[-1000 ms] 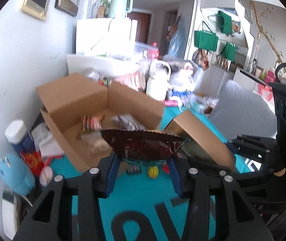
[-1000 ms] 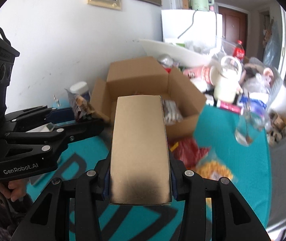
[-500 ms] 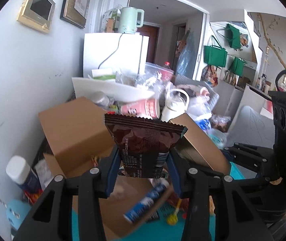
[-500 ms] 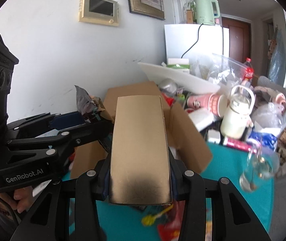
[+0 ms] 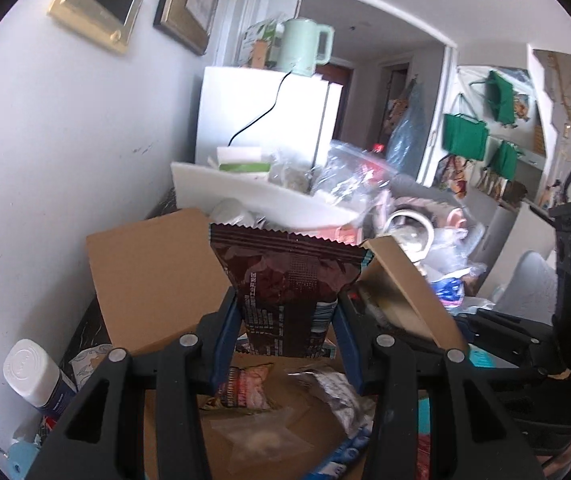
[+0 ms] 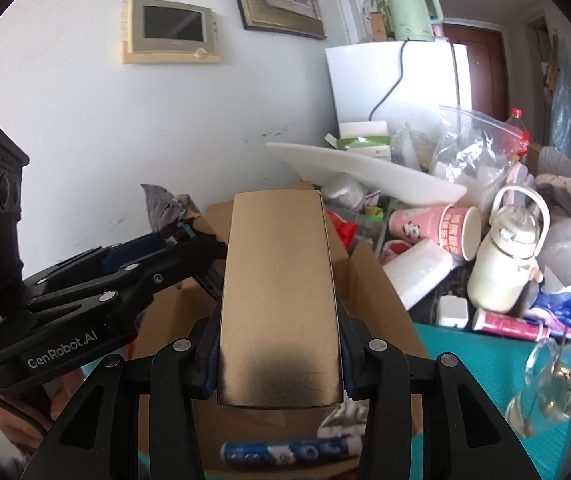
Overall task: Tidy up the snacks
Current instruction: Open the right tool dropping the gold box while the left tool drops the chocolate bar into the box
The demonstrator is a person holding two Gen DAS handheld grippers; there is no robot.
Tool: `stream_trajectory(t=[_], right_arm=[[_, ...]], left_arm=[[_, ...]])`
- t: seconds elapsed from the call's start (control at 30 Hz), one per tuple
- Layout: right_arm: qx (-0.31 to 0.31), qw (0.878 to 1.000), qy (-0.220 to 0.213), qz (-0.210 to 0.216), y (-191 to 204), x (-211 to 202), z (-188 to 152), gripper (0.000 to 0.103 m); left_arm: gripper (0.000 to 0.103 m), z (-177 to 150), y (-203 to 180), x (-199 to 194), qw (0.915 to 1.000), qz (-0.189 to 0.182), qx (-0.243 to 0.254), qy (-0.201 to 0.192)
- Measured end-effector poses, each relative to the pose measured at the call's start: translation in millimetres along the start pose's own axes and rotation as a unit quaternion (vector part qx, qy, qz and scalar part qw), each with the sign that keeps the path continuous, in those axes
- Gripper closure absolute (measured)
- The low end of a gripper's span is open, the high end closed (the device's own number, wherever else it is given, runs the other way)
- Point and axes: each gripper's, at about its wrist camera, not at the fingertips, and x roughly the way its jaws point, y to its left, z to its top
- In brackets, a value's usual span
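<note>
Over the box: the left gripper [image 5: 287,334] holds a dark brown snack packet [image 5: 285,280] upright above the open cardboard box [image 5: 157,276], centre of the left wrist frame.
Left jaws: closed partway on the packet's lower end, pinching it from both sides.
Right jaws: the right gripper [image 6: 279,364] is clamped tight on a box flap [image 6: 281,292], holding it up in mid-frame.
Box contents: a red snack pack [image 5: 245,386], a clear bag and a silvery wrapper lie low in the frame.
Risk: the packet is held only by its end, so I judge it could swing or slip, catch a flap, and fall outside.
Risk two: letting go of the flap early could fold it over the opening.
Edges: wall at left, a white bottle [image 5: 35,374] lower left, clutter behind and right.
Open room: mostly straight down; the teal desk [image 6: 485,344] offers little.
</note>
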Motion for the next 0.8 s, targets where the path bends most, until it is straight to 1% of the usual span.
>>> stream_trajectory(t=[0.13,0.2,0.27,0.37,0.67,0.8], right_arm=[[0.016,1.000,0.002,0.000,-9.1,20.6,-3.2,0.060],[0.022,1.000,0.017,0.000,-14.9,35.0,-5.3,0.060],[0.019,0.999,0.028,-0.008,-18.5,46.9,-8.5,0.060],[0.019,0.999,0.044,-0.018,-21.5,58.3,-13.4,0.060],[0.016,0.994,0.091,-0.059,-32.7,86.4,-26.4,0.059],[0.009,0.991,0.113,-0.071,-34.0,97.9,-32.1,0.059]], left_arm=[[0.059,-6.1,5.3,19.5,0.9996,0.022,0.008,0.016],[0.059,-9.0,8.6,31.0,0.9991,0.030,0.008,0.028],[0.059,-12.9,10.9,41.0,0.9986,0.034,0.005,0.041],[0.059,-19.8,11.0,55.7,0.9968,0.050,0.010,0.061],[0.059,-37.3,18.7,93.4,0.9896,0.059,-0.003,0.131],[0.059,-41.6,24.9,102.4,0.9863,0.057,-0.016,0.154]])
